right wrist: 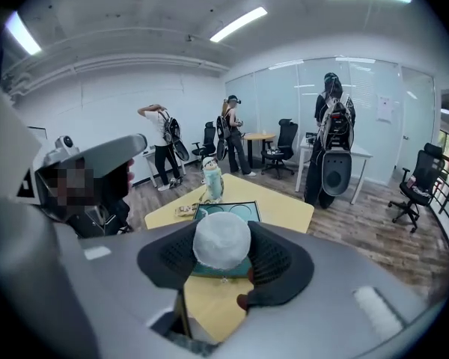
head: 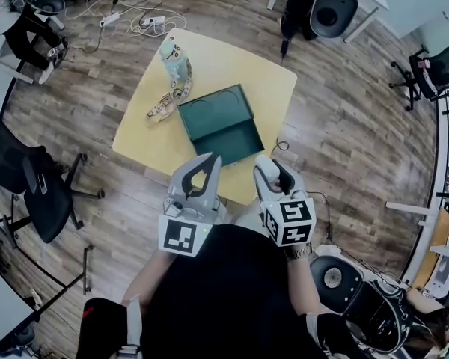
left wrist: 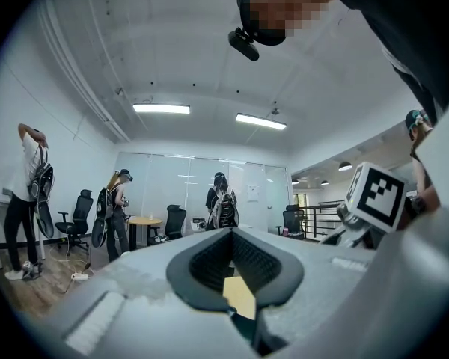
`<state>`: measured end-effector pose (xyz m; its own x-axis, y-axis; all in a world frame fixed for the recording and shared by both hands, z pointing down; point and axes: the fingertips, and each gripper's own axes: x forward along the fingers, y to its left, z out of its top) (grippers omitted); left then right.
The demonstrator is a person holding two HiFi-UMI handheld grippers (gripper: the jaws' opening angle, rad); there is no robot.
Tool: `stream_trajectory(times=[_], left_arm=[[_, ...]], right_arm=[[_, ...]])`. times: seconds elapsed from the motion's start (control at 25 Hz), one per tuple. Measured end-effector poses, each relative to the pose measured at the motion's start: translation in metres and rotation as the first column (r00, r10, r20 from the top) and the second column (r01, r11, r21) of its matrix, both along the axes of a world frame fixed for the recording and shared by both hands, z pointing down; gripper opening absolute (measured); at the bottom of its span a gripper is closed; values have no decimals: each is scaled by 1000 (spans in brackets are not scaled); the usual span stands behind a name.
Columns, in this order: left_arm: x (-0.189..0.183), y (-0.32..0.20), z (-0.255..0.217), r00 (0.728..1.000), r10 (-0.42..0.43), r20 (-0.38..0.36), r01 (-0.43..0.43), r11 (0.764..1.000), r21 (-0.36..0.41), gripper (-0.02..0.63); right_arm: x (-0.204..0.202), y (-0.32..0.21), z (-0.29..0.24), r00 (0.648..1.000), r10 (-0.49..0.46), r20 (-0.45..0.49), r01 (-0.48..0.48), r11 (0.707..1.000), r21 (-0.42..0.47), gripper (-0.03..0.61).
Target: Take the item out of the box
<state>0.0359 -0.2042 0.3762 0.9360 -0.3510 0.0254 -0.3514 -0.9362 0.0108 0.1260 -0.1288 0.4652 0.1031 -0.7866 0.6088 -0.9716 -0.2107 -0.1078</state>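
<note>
Yellow desk below: right gripper fingers clamp a pale round ball, out of the open green box and just near of it. Left gripper alongside, fingers pinched together, empty.

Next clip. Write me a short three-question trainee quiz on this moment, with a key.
1. True or false: the green box on the yellow table lies open.
2. What sits between the fingers of the right gripper? A) nothing B) a white round item C) a cable
3. Fill in (inside/outside): the bottle stands upright on the table, ___ the box.
Key: 1 true; 2 B; 3 outside.
</note>
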Motion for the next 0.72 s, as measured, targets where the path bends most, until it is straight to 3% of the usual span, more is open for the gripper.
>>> stream_trajectory(times=[0.32,0.72], left_arm=[[13,3,-24,999,21,-41,-19,999,27,1],[18,-9,-58,996,-8,-93,12,999,33,1]], right_arm=[[6,0,-58,998,47,-50,-37,984,176,184],[13,-9,-139,994,50,-99,-10,930,368,184]])
